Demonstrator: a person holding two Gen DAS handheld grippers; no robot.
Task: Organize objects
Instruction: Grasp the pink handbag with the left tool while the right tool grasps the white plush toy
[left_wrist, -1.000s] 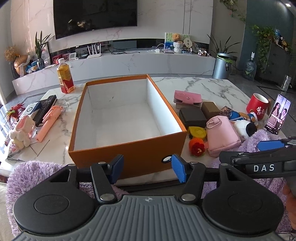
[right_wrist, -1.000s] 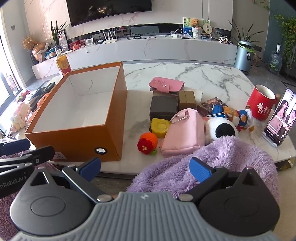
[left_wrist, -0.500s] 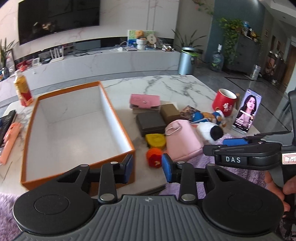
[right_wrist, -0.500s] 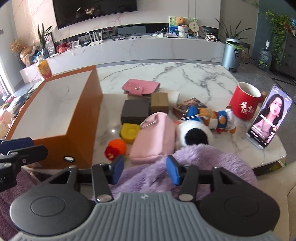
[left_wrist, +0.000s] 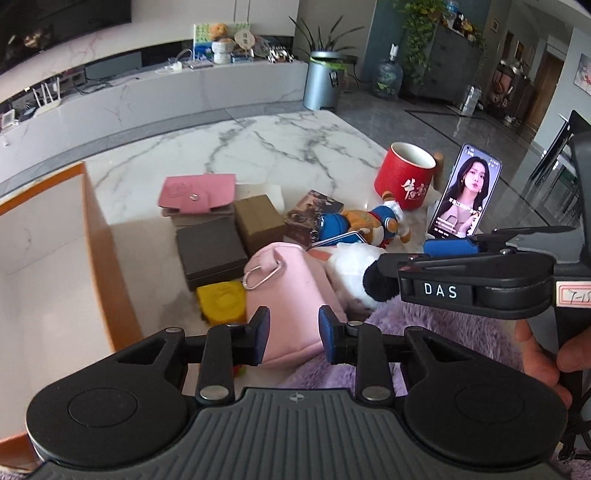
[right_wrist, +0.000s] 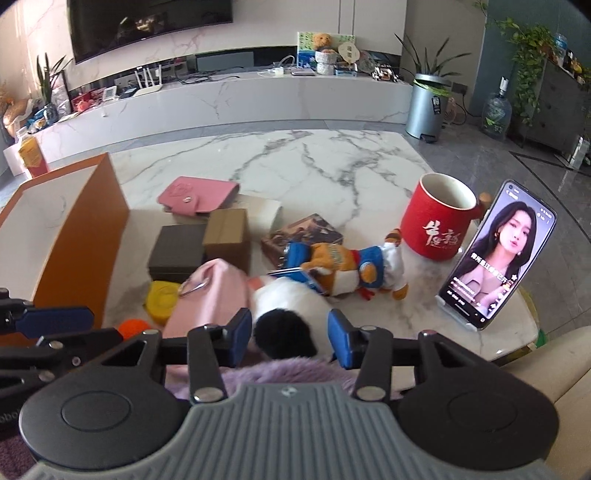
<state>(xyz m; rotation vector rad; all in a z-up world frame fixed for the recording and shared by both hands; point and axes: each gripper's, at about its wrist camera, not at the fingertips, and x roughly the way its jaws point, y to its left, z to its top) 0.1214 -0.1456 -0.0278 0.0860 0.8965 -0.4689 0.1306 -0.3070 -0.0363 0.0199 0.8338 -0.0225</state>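
My left gripper (left_wrist: 294, 334) hovers over the near end of a pink pouch (left_wrist: 291, 280). Its jaws are closing; the pouch shows behind the gap, wider than it, and the pads do not press on it. My right gripper (right_wrist: 290, 338) is part open, with the black patch of a black-and-white plush (right_wrist: 291, 299) showing between its fingers, untouched. An orange box (left_wrist: 96, 221) with a white, empty inside stands at the left. Around the pouch lie a yellow block (left_wrist: 221, 302), a dark box (left_wrist: 210, 251), a brown box (left_wrist: 258, 221), a pink wallet (left_wrist: 195, 194) and a duck plush (right_wrist: 351, 266).
A red mug (right_wrist: 436, 225) and a lit phone (right_wrist: 495, 254) on a stand sit at the table's right edge. An orange-red ball (right_wrist: 133, 326) lies near the box. Purple fluffy cloth (left_wrist: 443, 332) covers the near edge. A hand (left_wrist: 539, 362) holds the other gripper.
Both grippers have swung right, from facing the orange box to facing the cluster of small objects. Both pairs of jaws have narrowed, the right one from fully wide.
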